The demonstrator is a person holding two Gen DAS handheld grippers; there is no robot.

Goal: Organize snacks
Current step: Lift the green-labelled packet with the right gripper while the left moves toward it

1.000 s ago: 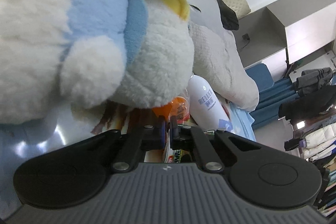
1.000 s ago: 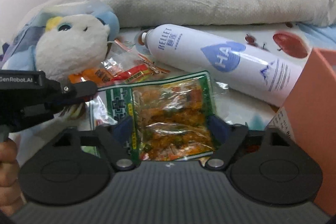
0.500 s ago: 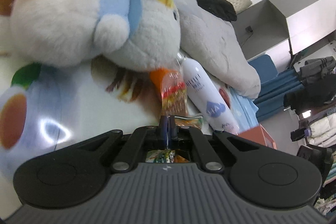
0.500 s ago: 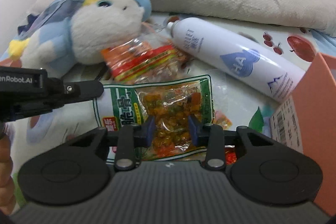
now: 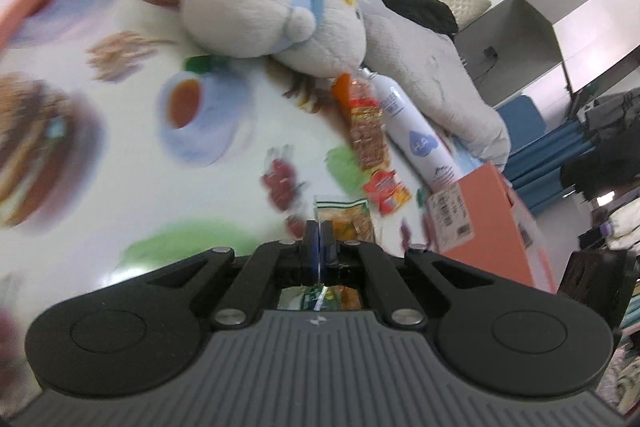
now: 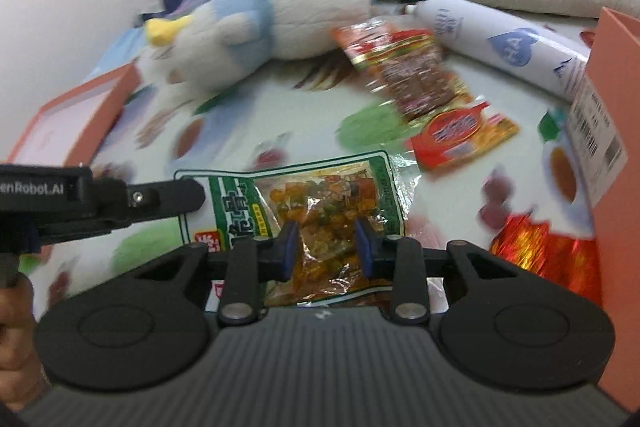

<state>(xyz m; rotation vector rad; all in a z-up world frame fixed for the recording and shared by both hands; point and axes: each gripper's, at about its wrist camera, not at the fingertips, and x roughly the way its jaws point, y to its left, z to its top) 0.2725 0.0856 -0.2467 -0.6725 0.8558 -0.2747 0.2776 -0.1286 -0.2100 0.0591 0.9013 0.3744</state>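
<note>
Even, bright indoor light. Motion blur smears the bedsheet (image 5: 120, 147) print in both views; fisheye bending at edges.

You see a shiny, crinkly plastic snack bag (image 6: 316, 199) with a clear window. The toy bird (image 6: 256, 27) is soft, fuzzy cloth. The white bottle (image 6: 504, 43) looks smooth and glossy. The orange box (image 6: 616, 75) is matt card with a paper label.

Surface: bed sheet (image 6: 280, 115), fruit-and-food print.
Toy: plush (image 6: 280, 15), lying at rear.
Bottle: white spray can (image 6: 500, 43), on its side.
Snacks: red packs (image 6: 404, 67), foil pack (image 6: 548, 255).
Boxes: orange box (image 6: 616, 131), lid (image 6: 80, 115).
</note>
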